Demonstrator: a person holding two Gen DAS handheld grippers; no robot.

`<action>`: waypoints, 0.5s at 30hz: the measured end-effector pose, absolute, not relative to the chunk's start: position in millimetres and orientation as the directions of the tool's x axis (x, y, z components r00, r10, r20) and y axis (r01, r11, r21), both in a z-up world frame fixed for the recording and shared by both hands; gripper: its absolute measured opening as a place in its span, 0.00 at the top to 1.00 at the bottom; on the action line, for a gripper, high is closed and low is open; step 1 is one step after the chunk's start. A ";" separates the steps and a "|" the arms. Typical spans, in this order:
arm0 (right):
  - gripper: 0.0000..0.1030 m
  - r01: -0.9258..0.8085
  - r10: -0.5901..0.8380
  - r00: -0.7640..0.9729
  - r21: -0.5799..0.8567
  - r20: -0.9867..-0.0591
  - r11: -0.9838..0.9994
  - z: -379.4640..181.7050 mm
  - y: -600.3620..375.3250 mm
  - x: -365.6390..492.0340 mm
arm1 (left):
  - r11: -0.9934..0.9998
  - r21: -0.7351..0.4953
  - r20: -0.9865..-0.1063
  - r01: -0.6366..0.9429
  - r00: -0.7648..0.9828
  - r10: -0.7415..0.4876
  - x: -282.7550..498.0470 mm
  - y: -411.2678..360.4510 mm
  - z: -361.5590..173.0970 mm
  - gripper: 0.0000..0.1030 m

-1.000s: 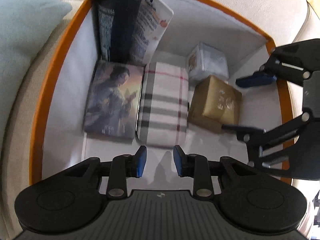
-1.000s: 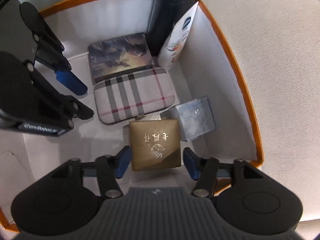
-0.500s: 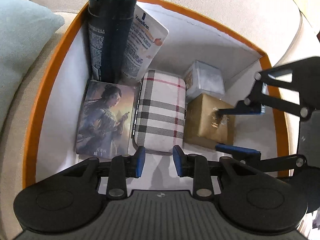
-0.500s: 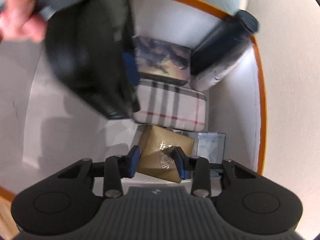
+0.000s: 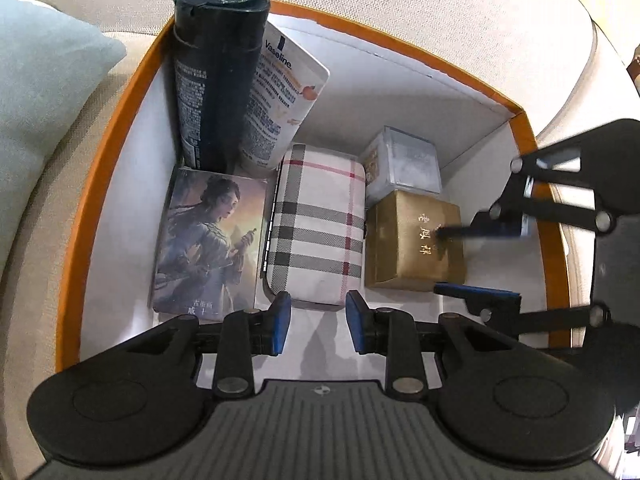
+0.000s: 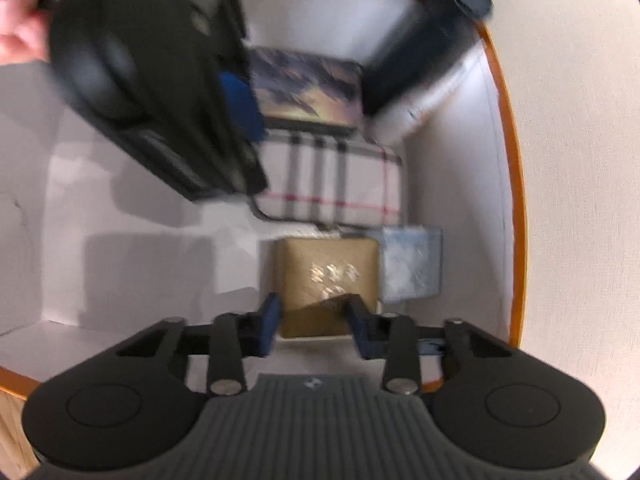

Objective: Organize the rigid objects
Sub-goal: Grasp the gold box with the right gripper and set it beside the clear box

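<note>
An orange box [image 5: 100, 152] with a white lining holds the objects. A gold box [image 5: 412, 240] lies at its right, next to a plaid case [image 5: 318, 224], a picture card box [image 5: 210, 240], a clear cube [image 5: 404, 162], a black bottle [image 5: 218, 76] and a Vaseline tube [image 5: 280, 92]. My left gripper [image 5: 316, 322] is open and empty above the near end of the plaid case. My right gripper [image 6: 314, 328] is open, its fingers on either side of the gold box [image 6: 328, 280] and apart from it; it also shows in the left wrist view [image 5: 460, 262].
The orange box sits on a beige sofa [image 5: 400, 12] with a pale green cushion [image 5: 44, 80] at the left. The box's white floor [image 6: 140, 264] lies left of the gold box. The left gripper's body [image 6: 152, 72] hangs over the box.
My right gripper turned, closed on the gold box and shifted it square against the plaid case, then opened its jaws. My left gripper rose and drew back a little.
</note>
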State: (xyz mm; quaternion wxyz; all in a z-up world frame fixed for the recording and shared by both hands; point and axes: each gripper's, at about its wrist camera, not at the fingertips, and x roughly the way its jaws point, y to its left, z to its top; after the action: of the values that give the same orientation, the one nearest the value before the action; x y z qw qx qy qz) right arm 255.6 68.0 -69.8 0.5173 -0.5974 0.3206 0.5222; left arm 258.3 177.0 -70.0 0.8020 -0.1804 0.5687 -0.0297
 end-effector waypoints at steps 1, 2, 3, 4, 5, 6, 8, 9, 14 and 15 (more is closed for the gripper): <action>0.75 -0.919 0.174 0.249 -0.289 -0.953 -0.268 -69.4 68.7 252.4 | 0.932 -0.324 -0.902 -0.161 0.351 -0.253 259.7 177.4 -70.7 0.67; 0.75 -0.912 0.190 0.253 -0.300 -0.949 -0.281 -70.0 69.1 249.4 | 0.932 -0.325 -0.901 -0.162 0.352 -0.253 260.8 177.6 -71.0 0.67; 0.75 -0.899 0.205 0.263 -0.317 -0.943 -0.304 -71.7 71.1 244.8 | 0.932 -0.327 -0.900 -0.160 0.353 -0.255 261.8 177.5 -71.0 0.67; 0.75 -0.886 0.212 0.276 -0.334 -0.938 -0.322 -74.0 71.2 243.0 | 0.932 -0.327 -0.900 -0.158 0.353 -0.256 262.8 177.3 -71.0 0.67; 0.75 -0.876 0.215 0.286 -0.345 -0.934 -0.335 -76.0 71.0 241.8 | 0.932 -0.327 -0.900 -0.158 0.354 -0.256 263.7 177.4 -71.2 0.67; 0.75 -0.865 0.220 0.296 -0.358 -0.930 -0.351 -76.2 68.1 237.6 | 0.932 -0.329 -0.898 -0.155 0.358 -0.257 265.2 177.6 -71.4 0.67; 0.75 -0.831 0.240 0.313 -0.387 -0.919 -0.399 -79.5 64.6 233.0 | 0.929 -0.337 -0.890 -0.155 0.376 -0.260 268.9 178.8 -71.5 0.67; 0.75 -0.814 0.251 0.323 -0.403 -0.913 -0.419 -81.3 62.6 230.6 | 0.927 -0.341 -0.885 -0.156 0.385 -0.261 271.4 179.1 -71.4 0.68; 0.74 -0.811 0.266 0.332 -0.418 -0.905 -0.410 -83.6 62.6 232.0 | 0.924 -0.355 -0.869 -0.144 0.415 -0.270 287.6 179.4 -70.8 0.70; 0.74 -0.816 0.262 0.332 -0.416 -0.906 -0.401 -83.5 63.3 233.6 | 0.927 -0.343 -0.880 -0.152 0.398 -0.261 290.2 179.4 -70.8 0.70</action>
State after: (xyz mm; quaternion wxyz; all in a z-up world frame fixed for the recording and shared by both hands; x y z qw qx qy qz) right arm 233.6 63.3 -83.5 0.5030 -0.6428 0.2154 0.5361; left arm 290.2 179.4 -70.8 0.8145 -0.1883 0.5477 -0.0334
